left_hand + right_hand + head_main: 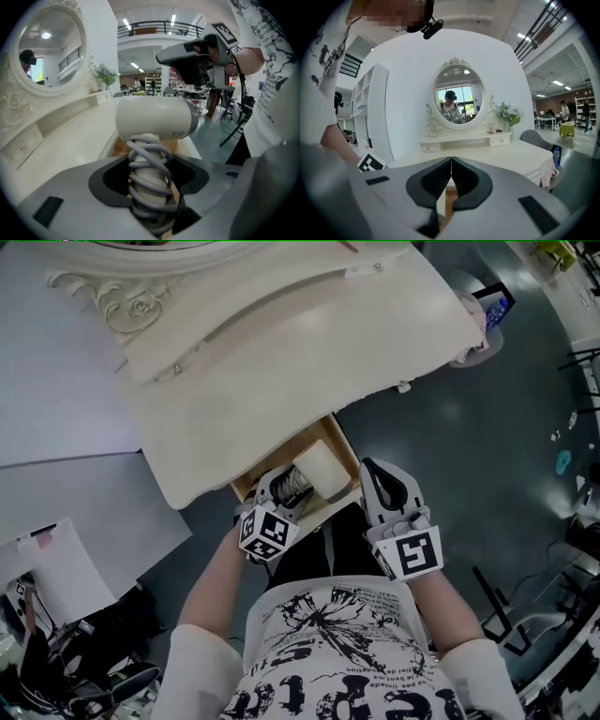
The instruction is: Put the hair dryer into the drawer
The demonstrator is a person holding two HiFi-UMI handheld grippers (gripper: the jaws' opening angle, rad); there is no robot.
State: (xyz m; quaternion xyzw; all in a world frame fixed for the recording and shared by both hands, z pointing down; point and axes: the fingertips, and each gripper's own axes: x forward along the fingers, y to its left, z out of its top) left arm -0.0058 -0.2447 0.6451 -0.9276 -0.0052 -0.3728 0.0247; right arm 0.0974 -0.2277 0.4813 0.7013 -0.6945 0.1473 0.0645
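Under the cream dressing table [281, 324] edge, the wooden drawer [314, 435] stood open. With our left gripper [151, 187] we clamped the white hair dryer [154, 119] by its handle, wound with grey cord [149, 154], over that drawer; our right gripper [451, 164] was closed, empty.

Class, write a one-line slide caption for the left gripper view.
Left claw grips the hair dryer by its cord-wrapped handle over the open drawer.

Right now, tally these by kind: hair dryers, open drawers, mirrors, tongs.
hair dryer: 1
open drawer: 1
mirror: 1
tongs: 2 (left tongs, right tongs)
Total: 5
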